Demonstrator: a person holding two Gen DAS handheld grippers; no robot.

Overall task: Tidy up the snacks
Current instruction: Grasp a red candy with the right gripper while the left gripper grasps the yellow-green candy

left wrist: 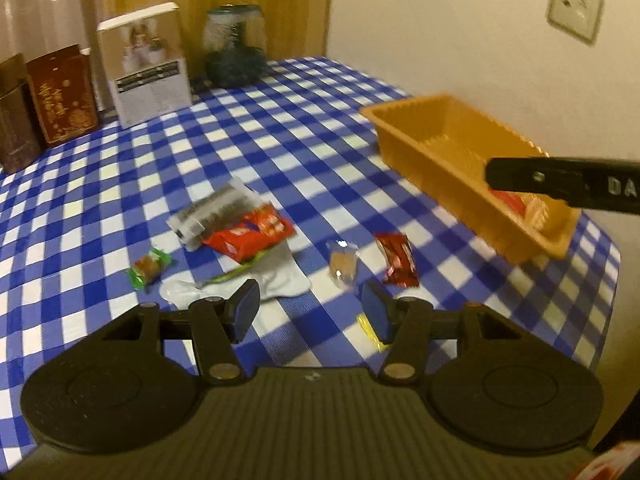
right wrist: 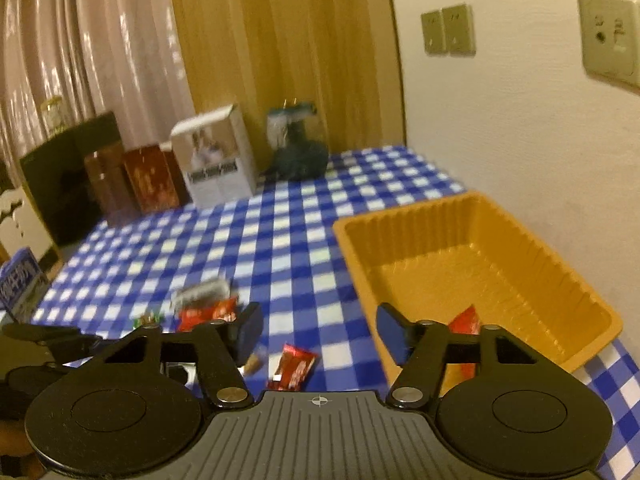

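Note:
An orange plastic tray (left wrist: 452, 136) stands at the right of the blue checked table, with a red snack packet (left wrist: 510, 200) inside its near end; the tray also shows in the right wrist view (right wrist: 500, 240). Loose snacks lie on the cloth: a small red packet (left wrist: 398, 260), a clear-wrapped biscuit (left wrist: 343, 264), a large red packet (left wrist: 252, 236) on a grey-printed packet (left wrist: 216, 210), and a green-wrapped snack (left wrist: 149, 268). My left gripper (left wrist: 312, 310) is open and empty above the cloth, near the biscuit. My right gripper (right wrist: 318, 332) is open and empty at the tray's near left corner.
Brown boxes (left wrist: 60, 96), a white carton (left wrist: 148, 64) and a dark jar (left wrist: 236, 48) stand along the table's far edge. A wall with sockets (left wrist: 576, 4) runs behind the tray. A white wrapper (left wrist: 280, 276) lies by the left fingers.

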